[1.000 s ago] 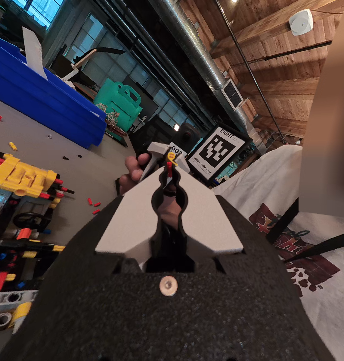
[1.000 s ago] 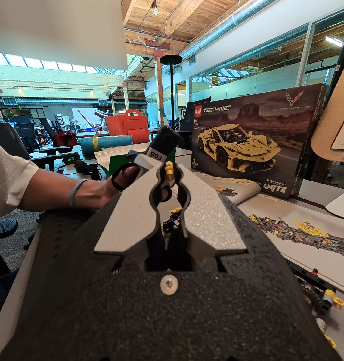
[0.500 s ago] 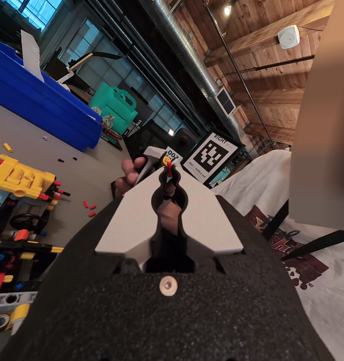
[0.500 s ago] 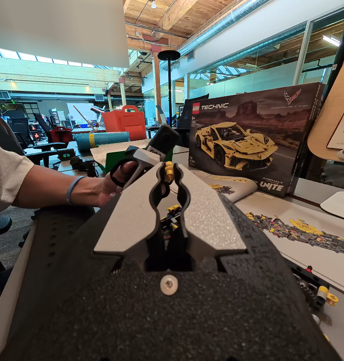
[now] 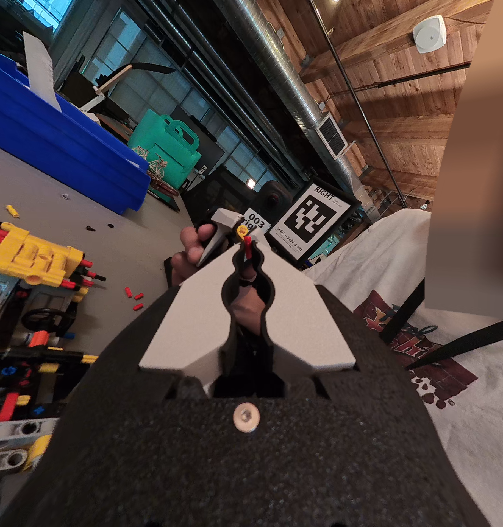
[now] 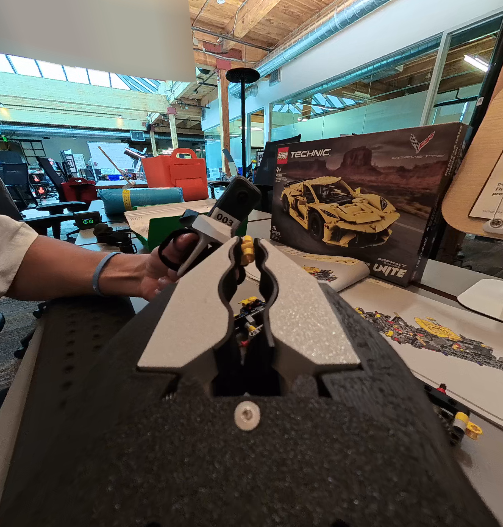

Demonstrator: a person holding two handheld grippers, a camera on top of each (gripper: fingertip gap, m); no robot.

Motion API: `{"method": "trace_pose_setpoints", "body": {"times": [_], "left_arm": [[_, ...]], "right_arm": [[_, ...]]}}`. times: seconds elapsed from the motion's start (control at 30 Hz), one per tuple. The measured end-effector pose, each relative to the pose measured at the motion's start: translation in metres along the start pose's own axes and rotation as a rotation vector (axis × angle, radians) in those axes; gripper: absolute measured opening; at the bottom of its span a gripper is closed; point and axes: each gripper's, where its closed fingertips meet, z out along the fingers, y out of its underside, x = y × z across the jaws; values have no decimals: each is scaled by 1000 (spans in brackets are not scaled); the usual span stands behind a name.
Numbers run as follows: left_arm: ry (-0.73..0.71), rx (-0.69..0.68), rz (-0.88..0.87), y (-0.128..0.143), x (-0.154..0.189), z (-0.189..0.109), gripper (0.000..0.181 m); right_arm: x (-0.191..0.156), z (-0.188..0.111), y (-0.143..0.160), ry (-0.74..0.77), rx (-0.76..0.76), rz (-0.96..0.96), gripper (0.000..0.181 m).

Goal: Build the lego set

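Your left gripper (image 5: 247, 247) pinches one red pin (image 5: 247, 248) at its tips, long axis upright, pointing out toward one yellow connector (image 6: 247, 248) clamped crosswise in your right gripper (image 6: 246, 248). Three loose red pins (image 5: 133, 299) lie on the tabletop (image 5: 124, 256).

Stacked blue plastic bins (image 5: 59, 142) far left on grey bench (image 5: 136, 251); white card (image 5: 40, 71) standing upright in them. Teal plastic tote with handle (image 5: 166, 154) beyond bins. Framed black-and-white marker sign (image 5: 313, 219) far centre. White square ceiling unit (image 5: 429, 33) on wooden beam, silver ventilation duct (image 5: 273, 57) alongside. Orange tote with handle (image 6: 176, 174) far centre-left; blue roll (image 6: 140, 198) just in front. Black floor lamp pole (image 6: 242, 122) behind. Black office chairs (image 6: 30, 188) far left.
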Motion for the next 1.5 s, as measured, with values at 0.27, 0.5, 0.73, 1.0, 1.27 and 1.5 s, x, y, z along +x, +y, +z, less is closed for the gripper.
{"method": "trace_pose_setpoints", "body": {"times": [0.27, 0.5, 0.73, 1.0, 1.27, 1.5], "left_arm": [[-1, -6, 4, 1, -1, 0, 4], [-4, -52, 50, 5, 2, -1, 4], [29, -212, 164, 22, 14, -8, 3], [102, -422, 246, 54, 33, -16, 3], [64, -398, 302, 51, 27, -14, 3], [-26, 168, 210, -28, 16, -13, 3]], "right_arm": [[-2, 0, 1, -14, -4, 11, 8], [-8, 1, 2, -60, -3, 50, 8], [-27, 1, 9, -210, -46, 148, 8], [-60, -2, 22, -430, -145, 286, 8], [-38, -3, 9, -350, -71, 334, 8], [-10, -2, -12, -89, 96, 116, 8]]}}
